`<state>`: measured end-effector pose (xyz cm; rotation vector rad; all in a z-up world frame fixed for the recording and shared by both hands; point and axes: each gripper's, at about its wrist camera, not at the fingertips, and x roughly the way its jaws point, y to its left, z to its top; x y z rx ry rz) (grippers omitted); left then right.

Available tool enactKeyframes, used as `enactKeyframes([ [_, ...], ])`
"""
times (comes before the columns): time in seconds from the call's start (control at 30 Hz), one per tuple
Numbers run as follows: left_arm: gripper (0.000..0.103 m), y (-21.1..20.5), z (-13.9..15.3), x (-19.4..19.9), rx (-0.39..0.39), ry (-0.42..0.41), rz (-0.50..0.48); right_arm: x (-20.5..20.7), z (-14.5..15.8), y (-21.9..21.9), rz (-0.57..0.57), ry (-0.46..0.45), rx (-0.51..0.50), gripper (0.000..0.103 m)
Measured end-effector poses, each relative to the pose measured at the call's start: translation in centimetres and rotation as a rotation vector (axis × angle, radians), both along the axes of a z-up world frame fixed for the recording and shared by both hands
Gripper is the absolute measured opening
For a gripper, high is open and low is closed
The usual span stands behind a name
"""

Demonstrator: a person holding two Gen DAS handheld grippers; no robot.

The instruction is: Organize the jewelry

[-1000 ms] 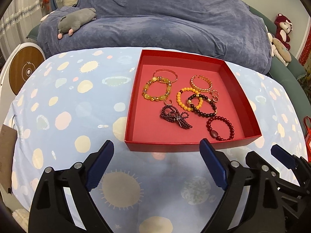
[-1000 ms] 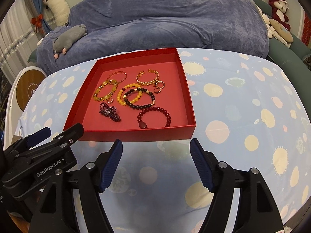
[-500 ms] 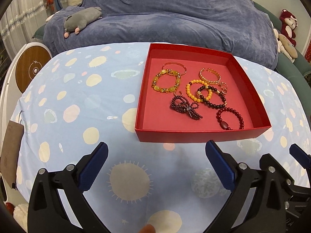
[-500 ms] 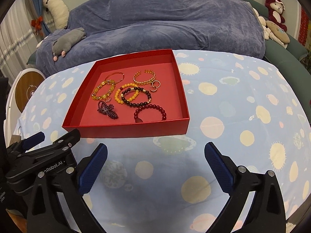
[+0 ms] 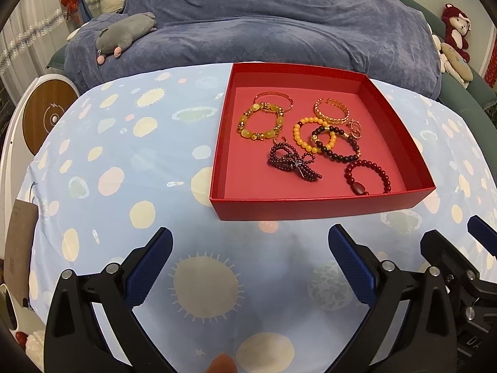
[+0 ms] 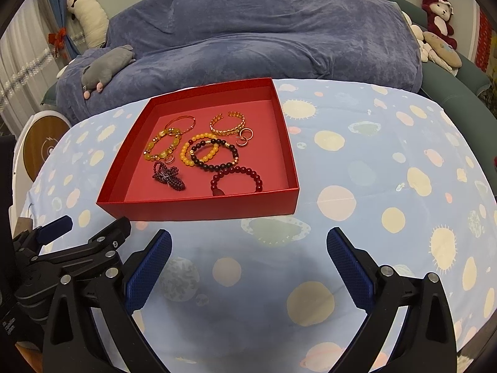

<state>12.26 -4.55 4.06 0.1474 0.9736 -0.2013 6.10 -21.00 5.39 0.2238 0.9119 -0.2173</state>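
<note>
A shallow red box [image 5: 316, 208] [image 6: 202, 209] sits on the table and holds several pieces of jewelry: a yellow stone bracelet [image 5: 261, 121] [image 6: 161, 147], an orange bead bracelet [image 5: 303, 133], a gold cuff [image 5: 330, 112] [image 6: 228, 122], a dark bead bracelet [image 5: 337, 144], a red bead bracelet [image 5: 368, 175] [image 6: 237, 178] and a dark purple beaded bow [image 5: 292, 164] [image 6: 167, 175]. My left gripper [image 5: 250, 267] is open and empty, in front of the box. My right gripper [image 6: 248, 267] is open and empty, beside the left one, in front of the box.
The table wears a light blue cloth with planets and suns [image 5: 124, 161] [image 6: 388, 155]. A blue-covered sofa [image 5: 264, 25] with a grey plush [image 5: 124, 35] stands behind. A round wooden-topped device [image 5: 49, 115] is at the left. Plush toys [image 6: 438, 31] sit at the right.
Both grippers have pulled back from the red box and risen a little. The right gripper's jaws have opened wider. The jewelry has not moved.
</note>
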Motion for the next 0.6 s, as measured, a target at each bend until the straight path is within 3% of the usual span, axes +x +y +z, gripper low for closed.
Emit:
enactKeyframes([
  [0.6, 0.096, 0.31, 0.34, 0.29, -0.002, -0.012, 0.036, 0.22, -0.42, 0.34, 0.001, 0.004, -0.01, 0.096],
])
